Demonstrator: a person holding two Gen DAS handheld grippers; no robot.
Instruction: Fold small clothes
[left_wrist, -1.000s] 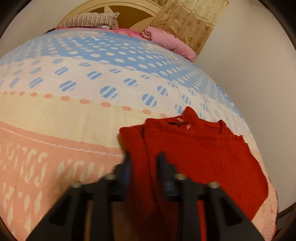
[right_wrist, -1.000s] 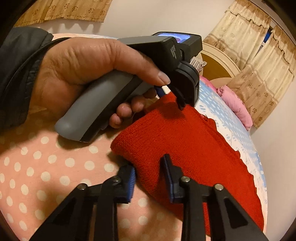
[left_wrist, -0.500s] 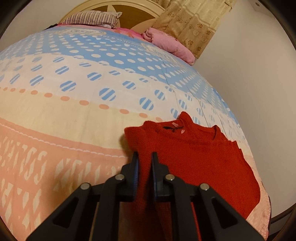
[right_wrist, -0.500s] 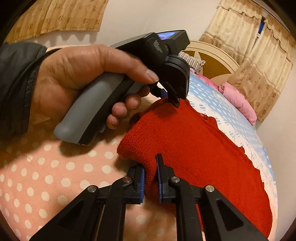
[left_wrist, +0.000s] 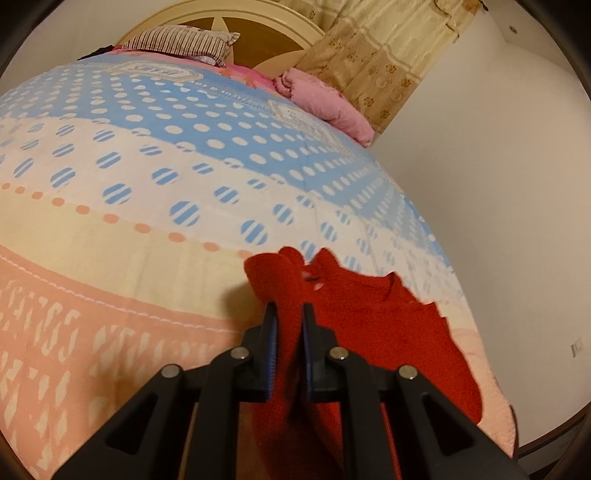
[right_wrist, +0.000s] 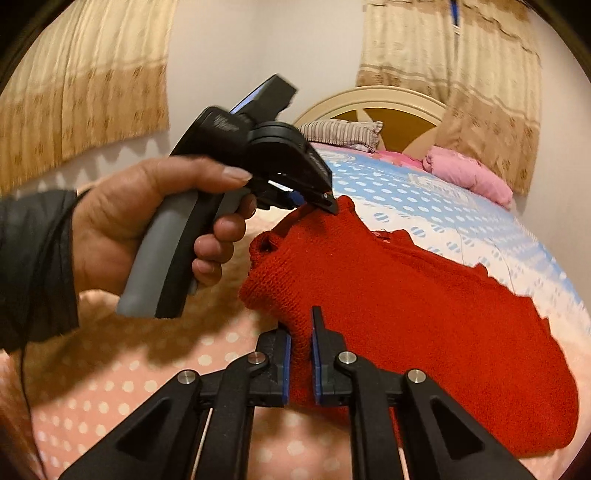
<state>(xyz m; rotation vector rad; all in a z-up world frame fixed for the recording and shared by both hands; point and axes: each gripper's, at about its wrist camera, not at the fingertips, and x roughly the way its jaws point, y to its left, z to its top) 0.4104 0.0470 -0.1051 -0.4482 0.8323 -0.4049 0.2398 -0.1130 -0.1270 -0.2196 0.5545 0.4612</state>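
A red knit sweater (right_wrist: 424, 317) lies on the dotted bedspread (left_wrist: 147, 229) near the foot of the bed, its near edge raised off the cover. The left gripper (left_wrist: 287, 325) is clenched on a fold of that edge near the collar, cloth bunched between its 2 blue pads. The right gripper (right_wrist: 301, 347) pinches the edge lower down, jaws closed on the knit. In the right wrist view the left hand (right_wrist: 147, 229) holds its gripper's handle, slightly blurred. A pink blanket (left_wrist: 325, 107) and a striped pillow (left_wrist: 181, 46) sit by the headboard (left_wrist: 258, 26).
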